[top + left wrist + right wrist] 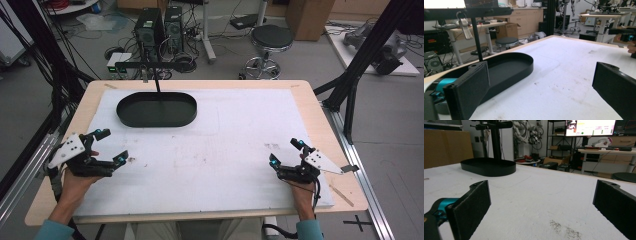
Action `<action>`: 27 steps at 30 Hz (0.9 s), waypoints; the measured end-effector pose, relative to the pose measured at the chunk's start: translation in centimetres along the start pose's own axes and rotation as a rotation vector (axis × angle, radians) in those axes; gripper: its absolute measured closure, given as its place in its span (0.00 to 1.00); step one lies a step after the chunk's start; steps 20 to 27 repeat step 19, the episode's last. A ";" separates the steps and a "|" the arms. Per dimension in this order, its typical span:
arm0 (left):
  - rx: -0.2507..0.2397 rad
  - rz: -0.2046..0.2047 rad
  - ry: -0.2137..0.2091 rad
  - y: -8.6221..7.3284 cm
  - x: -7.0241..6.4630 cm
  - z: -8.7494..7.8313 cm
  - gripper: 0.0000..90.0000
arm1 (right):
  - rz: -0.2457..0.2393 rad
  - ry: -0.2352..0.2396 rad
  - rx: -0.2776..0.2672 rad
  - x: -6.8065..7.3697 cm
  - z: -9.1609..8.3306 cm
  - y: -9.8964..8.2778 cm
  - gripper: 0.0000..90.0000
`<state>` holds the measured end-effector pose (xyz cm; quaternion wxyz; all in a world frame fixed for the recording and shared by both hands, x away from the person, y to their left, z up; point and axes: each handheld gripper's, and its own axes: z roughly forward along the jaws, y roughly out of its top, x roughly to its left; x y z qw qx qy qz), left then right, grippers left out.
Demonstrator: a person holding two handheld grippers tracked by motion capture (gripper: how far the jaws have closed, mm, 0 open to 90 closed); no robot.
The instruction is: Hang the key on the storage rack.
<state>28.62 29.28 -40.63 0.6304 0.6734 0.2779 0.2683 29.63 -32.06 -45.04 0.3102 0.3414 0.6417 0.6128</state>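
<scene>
A black oval tray (pixel 145 111) lies empty at the back left of the white-covered table (pixel 235 150). A thin black post (pixel 158 82) rises from the tray's far rim and carries a crossbar with a small metal piece (pixel 144 75) hanging from it. My left gripper (pixel 112 146) rests open at the front left, nothing between its pads; its own view looks at the tray (pixel 509 67) past the wide-apart jaws of that gripper (pixel 541 92). My right gripper (pixel 286 152) sits open and empty at the front right, and its view shows the tray (pixel 487 167) far off.
The wooden table edge (pixel 320 115) borders the white sheet. Black frame struts (pixel 350 85) stand off the right side and cables hang at the left. A stool (pixel 270 40) and computer towers (pixel 150 30) stand on the floor beyond the far edge.
</scene>
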 end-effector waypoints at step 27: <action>-0.065 -0.048 0.052 -5.2 -1.1 -0.9 0.02 | -0.017 -0.004 -0.003 0.0 0.0 0.0 0.01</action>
